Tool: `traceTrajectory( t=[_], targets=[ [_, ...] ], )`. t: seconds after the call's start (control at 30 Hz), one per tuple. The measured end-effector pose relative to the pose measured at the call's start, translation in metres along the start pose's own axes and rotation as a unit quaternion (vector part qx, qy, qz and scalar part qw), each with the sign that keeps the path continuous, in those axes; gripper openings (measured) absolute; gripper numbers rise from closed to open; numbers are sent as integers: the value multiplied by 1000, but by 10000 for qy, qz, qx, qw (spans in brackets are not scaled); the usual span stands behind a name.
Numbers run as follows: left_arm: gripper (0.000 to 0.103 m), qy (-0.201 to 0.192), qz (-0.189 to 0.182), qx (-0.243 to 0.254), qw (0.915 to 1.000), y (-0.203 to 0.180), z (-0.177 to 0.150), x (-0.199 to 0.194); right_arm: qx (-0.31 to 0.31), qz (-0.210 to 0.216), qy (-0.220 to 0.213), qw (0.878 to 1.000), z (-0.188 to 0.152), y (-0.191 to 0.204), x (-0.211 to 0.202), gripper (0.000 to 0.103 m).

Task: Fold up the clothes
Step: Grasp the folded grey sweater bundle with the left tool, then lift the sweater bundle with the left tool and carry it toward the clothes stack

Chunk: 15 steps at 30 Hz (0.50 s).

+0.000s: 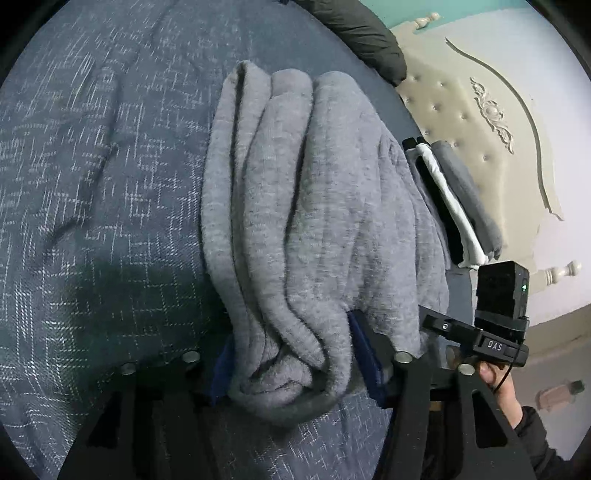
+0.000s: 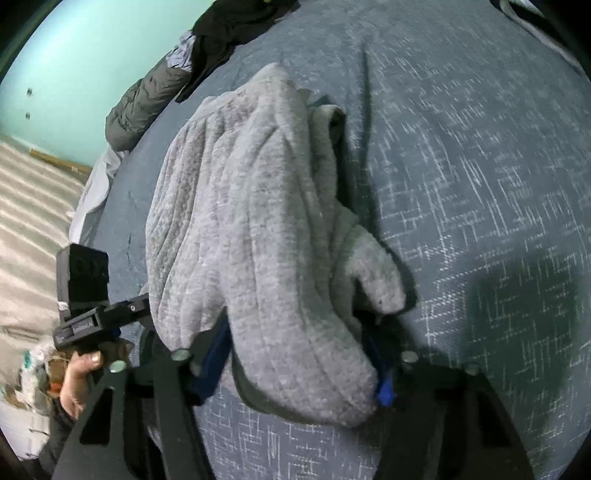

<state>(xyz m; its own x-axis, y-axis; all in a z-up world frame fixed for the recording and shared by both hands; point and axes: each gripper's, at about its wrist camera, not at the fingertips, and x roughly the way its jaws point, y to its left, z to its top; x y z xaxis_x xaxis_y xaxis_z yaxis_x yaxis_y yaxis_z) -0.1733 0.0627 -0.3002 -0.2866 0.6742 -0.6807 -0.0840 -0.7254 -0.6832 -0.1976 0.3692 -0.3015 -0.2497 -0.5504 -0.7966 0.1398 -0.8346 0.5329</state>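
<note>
The grey sweater (image 1: 306, 221) lay bunched in long folds on the bed (image 1: 92, 184), its blue patterned cover showing on every side of it. The left gripper (image 1: 295, 362) had its jaws closed on the sweater's near end, blue pads pressed into the cloth. The right gripper (image 2: 299, 354) clamped another bunched end (one loose flap drooped beside it). Beyond the sweater, near the headboard (image 1: 476, 122), sat a folded stack (image 1: 458, 206) and a dark jacket (image 1: 362, 33).

A blue patterned bedspread (image 1: 92, 206), a cream tufted headboard (image 1: 454, 107), a teal wall (image 2: 81, 62) and a striped floor (image 2: 29, 206).
</note>
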Motion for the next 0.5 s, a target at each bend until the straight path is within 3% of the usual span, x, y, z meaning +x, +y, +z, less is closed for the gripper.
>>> traceTrajectory(
  t=[0.13,0.2,0.3,0.33,0.43,0.5],
  targets=[
    [49,-34,32,91,9999,-2,-1,-2,-76,25,-12,10000,1,-1,-1,53],
    [49,-3,-12,45,10000,0,-1,1,123,247,19,9996,3,-10,3,71],
    [51,16,-84,11,10000,5,1,1,525,588,13,9969,8,-20,12,85],
    [52,18,-112,-17,9999,6,1,2,383,472,29,9981,9,-14,14,88],
    [52,2,-143,-39,9999,9,1,0,-151,44,89,9998,9,7,17,86],
    [51,-21,-101,16,9999,8,0,-3,-179,44,50,9998,9,6,14,74]
  ],
)
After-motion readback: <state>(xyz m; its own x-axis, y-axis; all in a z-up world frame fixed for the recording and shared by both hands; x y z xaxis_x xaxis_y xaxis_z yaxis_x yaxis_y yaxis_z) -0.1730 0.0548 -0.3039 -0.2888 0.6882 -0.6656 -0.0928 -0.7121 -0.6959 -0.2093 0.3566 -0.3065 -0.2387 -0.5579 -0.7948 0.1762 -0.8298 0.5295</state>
